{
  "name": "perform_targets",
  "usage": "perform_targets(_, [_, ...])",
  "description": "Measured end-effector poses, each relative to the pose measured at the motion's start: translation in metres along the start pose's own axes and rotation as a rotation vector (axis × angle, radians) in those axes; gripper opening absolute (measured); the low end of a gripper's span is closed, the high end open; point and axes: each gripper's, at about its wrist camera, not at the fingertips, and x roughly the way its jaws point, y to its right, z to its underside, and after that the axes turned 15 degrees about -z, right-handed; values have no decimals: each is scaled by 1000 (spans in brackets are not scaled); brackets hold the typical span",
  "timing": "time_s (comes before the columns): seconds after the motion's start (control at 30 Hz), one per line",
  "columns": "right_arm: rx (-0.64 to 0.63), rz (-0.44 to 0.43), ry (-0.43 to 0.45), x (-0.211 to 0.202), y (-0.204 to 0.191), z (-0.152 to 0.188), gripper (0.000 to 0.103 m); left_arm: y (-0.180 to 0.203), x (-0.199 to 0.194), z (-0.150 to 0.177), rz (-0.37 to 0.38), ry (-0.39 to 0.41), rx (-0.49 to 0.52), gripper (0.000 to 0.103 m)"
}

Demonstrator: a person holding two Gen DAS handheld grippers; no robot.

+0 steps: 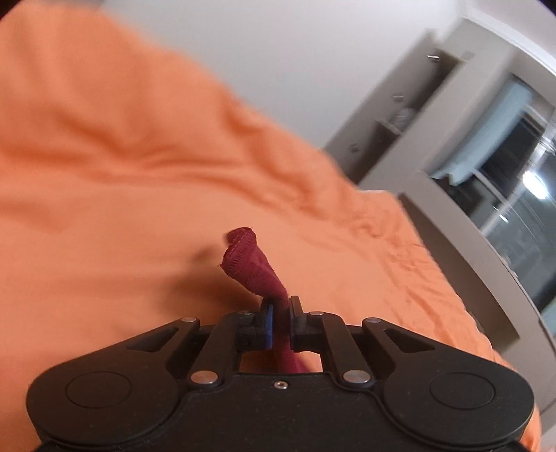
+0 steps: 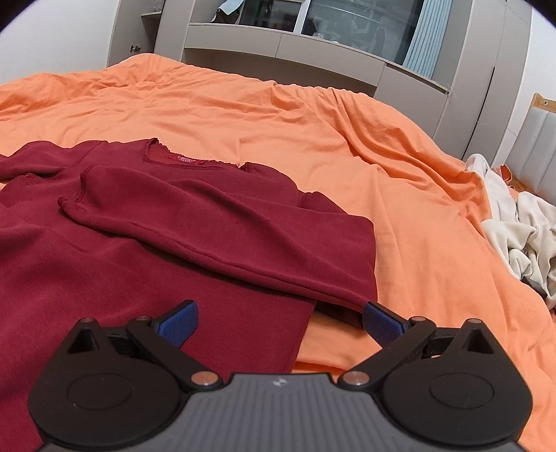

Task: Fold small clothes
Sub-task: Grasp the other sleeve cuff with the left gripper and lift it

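Note:
A dark red long-sleeved top (image 2: pixel 146 222) lies on the orange bed cover (image 2: pixel 312 125), neckline toward the far side, with its right sleeve folded across the body. My right gripper (image 2: pixel 279 321) is open and hovers over the top's near right corner; its right blue pad (image 2: pixel 380 325) sits at the edge of the folded sleeve. In the left wrist view my left gripper (image 1: pixel 280 313) is shut on a piece of the red top (image 1: pixel 250 264), a hemmed end that sticks up beyond the fingers, lifted over the bed cover (image 1: pixel 104 174).
A heap of cream-coloured clothes (image 2: pixel 517 233) lies at the bed's right edge. Grey cabinets and a window (image 2: pixel 347 31) stand behind the bed. A padded headboard (image 2: pixel 535 153) shows at far right.

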Motion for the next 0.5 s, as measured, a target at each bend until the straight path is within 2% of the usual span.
perform_targets(0.27, [27, -13, 16, -6, 7, 2, 103, 90, -57, 12, 176, 133, 204, 8])
perform_targets(0.4, [46, -16, 23, -9, 11, 3, 103, 138, -93, 34, 293, 207, 323, 8])
perform_targets(0.5, [64, -17, 30, -11, 15, 4, 103, 174, -112, 56, 378, 213, 368, 8])
